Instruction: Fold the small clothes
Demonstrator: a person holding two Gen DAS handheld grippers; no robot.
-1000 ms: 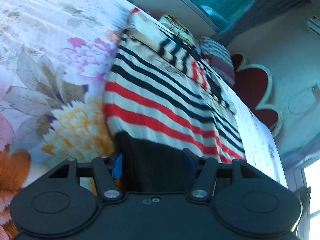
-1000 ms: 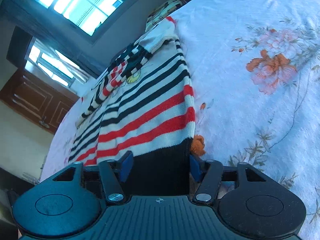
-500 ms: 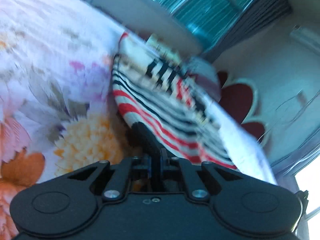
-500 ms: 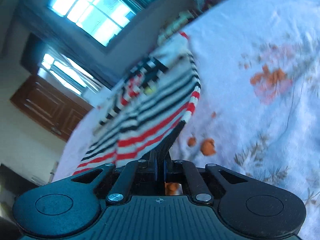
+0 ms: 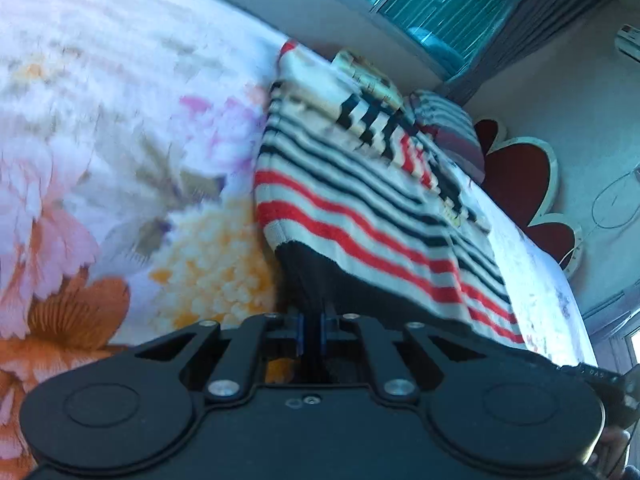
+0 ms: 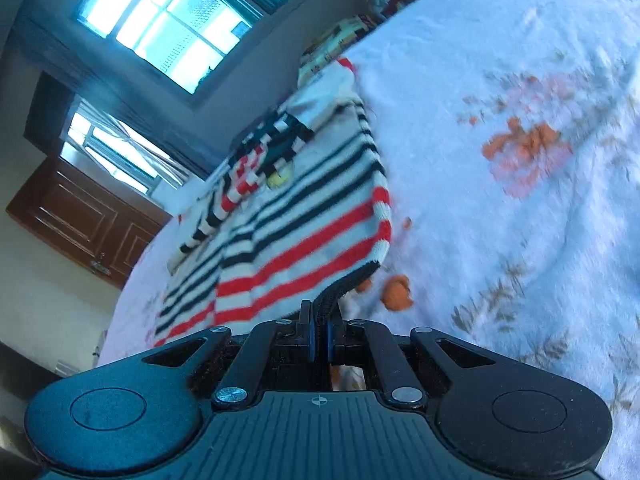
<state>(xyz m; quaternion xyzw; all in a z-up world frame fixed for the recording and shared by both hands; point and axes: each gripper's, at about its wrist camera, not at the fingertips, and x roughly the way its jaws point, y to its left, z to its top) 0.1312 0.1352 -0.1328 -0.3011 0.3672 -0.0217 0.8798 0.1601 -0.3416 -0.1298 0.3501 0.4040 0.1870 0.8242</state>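
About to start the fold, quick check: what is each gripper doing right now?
Left gripper: closed on the striped sweater's black hem.
Right gripper: closed on the same hem.

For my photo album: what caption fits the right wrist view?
Right tongs pinching the black hem of a striped sweater on a floral bedspread.
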